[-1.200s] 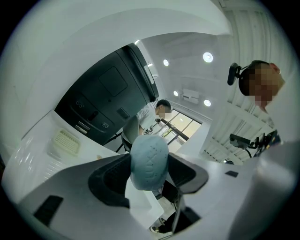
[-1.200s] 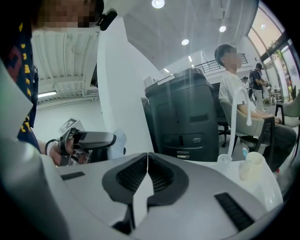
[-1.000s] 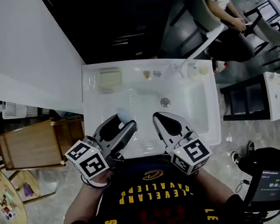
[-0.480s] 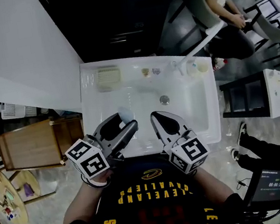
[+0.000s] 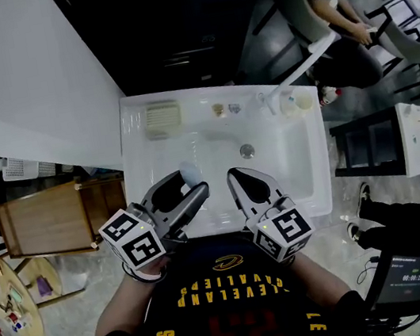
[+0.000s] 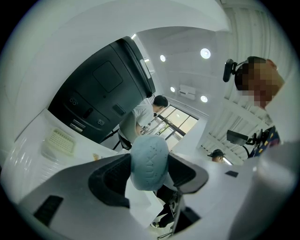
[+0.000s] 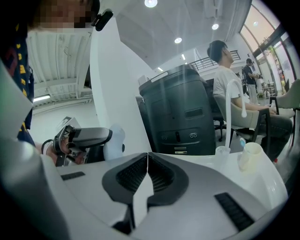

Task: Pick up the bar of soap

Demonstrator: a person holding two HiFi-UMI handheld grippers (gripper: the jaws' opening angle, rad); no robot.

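Left gripper clamped on pale blue oval bar of soap, held clear above white ceramic sink, so pickup looks done; right gripper jaws together, empty, parked alongside as spare.

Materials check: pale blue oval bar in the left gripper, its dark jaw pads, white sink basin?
Pale blue oval bar: looks like soap, matte, with embossed lettering and tiny specks.
Dark jaw pads: probably rubber, dull, ribbed.
White sink basin: likely glazed ceramic, glossy glints; acrylic possible.
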